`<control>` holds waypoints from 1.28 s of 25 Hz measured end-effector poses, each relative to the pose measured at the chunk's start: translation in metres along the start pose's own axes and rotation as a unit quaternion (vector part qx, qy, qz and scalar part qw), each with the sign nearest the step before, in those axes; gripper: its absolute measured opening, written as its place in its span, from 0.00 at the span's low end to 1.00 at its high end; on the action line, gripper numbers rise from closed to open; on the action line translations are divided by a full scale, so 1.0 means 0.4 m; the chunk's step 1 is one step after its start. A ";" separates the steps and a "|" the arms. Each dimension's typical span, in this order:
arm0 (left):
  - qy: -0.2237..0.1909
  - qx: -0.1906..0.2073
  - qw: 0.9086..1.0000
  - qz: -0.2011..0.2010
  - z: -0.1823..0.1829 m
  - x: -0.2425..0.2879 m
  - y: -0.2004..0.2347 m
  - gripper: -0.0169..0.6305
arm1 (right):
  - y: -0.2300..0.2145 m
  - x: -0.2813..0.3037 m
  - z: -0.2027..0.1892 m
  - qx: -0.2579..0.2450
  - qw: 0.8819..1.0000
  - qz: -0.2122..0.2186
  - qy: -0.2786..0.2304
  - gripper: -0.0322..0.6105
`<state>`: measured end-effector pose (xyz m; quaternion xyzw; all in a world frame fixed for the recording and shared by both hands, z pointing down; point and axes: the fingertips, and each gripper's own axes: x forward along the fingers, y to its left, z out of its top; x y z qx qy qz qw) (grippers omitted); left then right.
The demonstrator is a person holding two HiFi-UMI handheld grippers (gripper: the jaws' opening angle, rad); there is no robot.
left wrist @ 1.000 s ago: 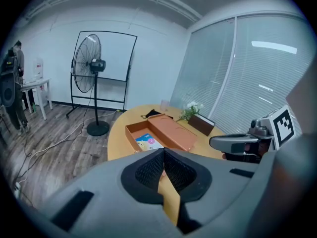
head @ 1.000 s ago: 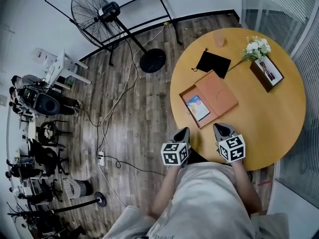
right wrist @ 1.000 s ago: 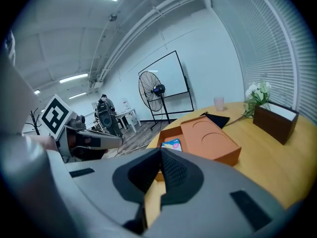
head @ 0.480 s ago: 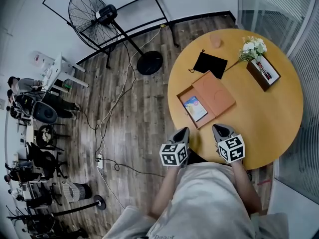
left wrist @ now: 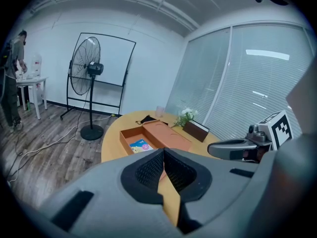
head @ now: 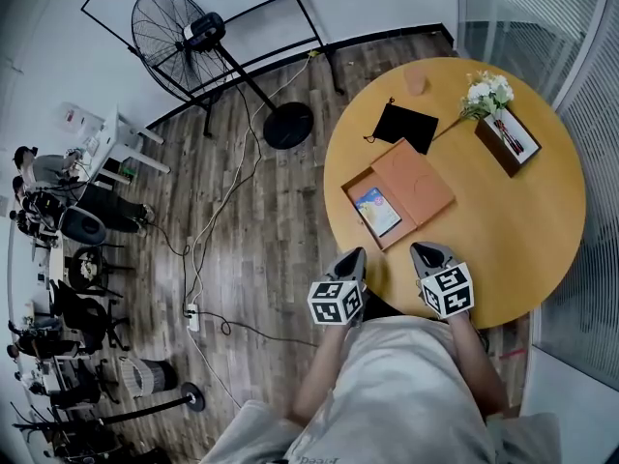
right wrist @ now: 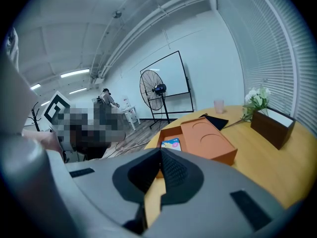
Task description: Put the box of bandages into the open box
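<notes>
At the near edge of the round table [head: 513, 220], the left gripper [head: 356, 256] hovers with its jaws pressed together, nothing in them. Just beyond it sits the open box [head: 359, 184], and the box of bandages [head: 377, 211] lies flat inside, with the orange lid [head: 414, 184] right against the tray's right side. Over to the right gripper [head: 426, 251]: jaws closed too, and empty.

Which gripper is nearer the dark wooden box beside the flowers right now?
Right. The right gripper sits at the table near edge, diagonally below-left of the dark wooden box; the left gripper sits further left.
</notes>
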<state>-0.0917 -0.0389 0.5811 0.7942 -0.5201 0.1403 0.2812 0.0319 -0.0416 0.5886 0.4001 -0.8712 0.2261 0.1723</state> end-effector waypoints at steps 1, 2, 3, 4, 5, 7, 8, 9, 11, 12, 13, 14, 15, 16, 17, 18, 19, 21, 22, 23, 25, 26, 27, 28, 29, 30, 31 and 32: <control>0.000 0.001 1.000 -0.001 0.000 0.000 -0.002 0.04 | 0.000 -0.001 -0.001 -0.002 1.000 0.000 0.000 0.05; 0.000 0.002 1.000 -0.002 -0.001 0.002 -0.005 0.04 | -0.002 -0.002 -0.001 -0.003 1.000 -0.001 0.000 0.05; 0.001 0.004 1.000 -0.003 -0.002 0.005 -0.007 0.04 | -0.005 -0.004 0.000 -0.004 1.000 -0.002 -0.003 0.05; 0.002 0.004 1.000 -0.004 -0.004 0.008 -0.010 0.04 | -0.008 -0.006 0.003 -0.007 1.000 -0.003 -0.006 0.05; 0.003 0.005 1.000 -0.004 -0.006 0.011 -0.012 0.04 | -0.012 -0.007 0.005 -0.010 1.000 -0.005 -0.008 0.05; 0.004 0.005 1.000 -0.004 -0.008 0.015 -0.014 0.04 | -0.016 -0.009 0.008 -0.015 1.000 -0.007 -0.010 0.05; 0.005 0.005 1.000 -0.004 -0.010 0.016 -0.014 0.04 | -0.016 -0.009 0.007 -0.017 1.000 -0.006 -0.010 0.05; 0.005 0.005 1.000 -0.004 -0.011 0.015 -0.015 0.04 | -0.014 -0.009 0.005 -0.018 1.000 -0.005 -0.009 0.05; 0.004 0.006 1.000 -0.004 -0.011 0.012 -0.016 0.04 | -0.010 -0.007 0.001 -0.019 1.000 -0.002 -0.007 0.05; 0.004 0.007 1.000 -0.004 -0.010 0.010 -0.015 0.04 | -0.007 -0.006 0.000 -0.019 1.000 -0.001 -0.006 0.05; 0.005 0.007 1.000 -0.003 -0.009 0.009 -0.014 0.04 | -0.005 -0.004 0.000 -0.020 1.000 0.000 -0.006 0.05; 0.005 0.006 1.000 -0.002 -0.009 0.008 -0.011 0.04 | -0.003 -0.003 0.000 -0.021 1.000 0.001 -0.005 0.05; 0.006 0.006 1.000 -0.001 -0.008 0.008 -0.009 0.04 | -0.002 -0.001 0.000 -0.022 1.000 0.002 -0.005 0.05; 0.007 0.008 1.000 0.002 -0.008 0.009 -0.007 0.04 | -0.002 0.000 0.001 -0.023 1.000 0.004 -0.004 0.05; 0.007 0.015 1.000 0.005 -0.007 0.010 -0.006 0.04 | -0.002 0.001 0.001 -0.023 1.000 0.005 -0.003 0.05; 0.008 0.027 1.000 0.008 -0.005 0.011 -0.008 0.04 | -0.003 0.002 0.000 -0.024 1.000 0.006 -0.002 0.05; 0.009 0.040 0.999 0.011 -0.003 0.012 -0.011 0.04 | -0.004 0.001 -0.001 -0.025 1.000 0.007 -0.001 0.05; 0.010 0.057 0.998 0.011 -0.001 0.012 -0.017 0.04 | -0.004 0.000 -0.005 -0.025 1.000 0.008 0.001 0.05; 0.011 0.059 0.998 0.011 0.000 0.012 -0.018 0.04 | -0.004 0.000 -0.006 -0.025 1.000 0.009 0.001 0.05; 0.011 0.059 0.998 0.010 0.001 0.013 -0.017 0.04 | -0.003 0.002 -0.006 -0.024 1.000 0.009 0.002 0.05; 0.011 0.056 0.998 0.010 0.002 0.016 -0.013 0.04 | -0.004 0.007 -0.004 -0.025 1.000 0.011 0.002 0.05; 0.010 0.055 0.998 0.010 0.002 0.018 -0.011 0.04 | -0.005 0.010 -0.004 -0.025 1.000 0.011 0.002 0.05; 0.010 0.054 0.998 0.011 0.001 0.019 -0.010 0.04 | -0.007 0.011 -0.005 -0.026 1.000 0.012 0.002 0.05; 0.010 0.052 0.999 0.011 0.000 0.021 -0.010 0.04 | -0.008 0.012 -0.006 -0.026 1.000 0.012 0.002 0.05; 0.010 0.051 0.999 0.011 -0.001 0.022 -0.010 0.04 | -0.010 0.011 -0.007 -0.025 1.000 0.012 0.001 0.05; 0.010 0.050 0.999 0.011 -0.002 0.023 -0.011 0.04 | -0.012 0.010 -0.007 -0.025 1.000 0.012 0.001 0.05; 0.010 0.050 0.999 0.011 -0.002 0.024 -0.013 0.04 | -0.014 0.009 -0.008 -0.024 1.000 0.011 0.001 0.05; 0.011 0.050 0.999 0.011 -0.002 0.025 -0.015 0.04 | -0.016 0.007 -0.008 -0.023 1.000 0.011 0.001 0.05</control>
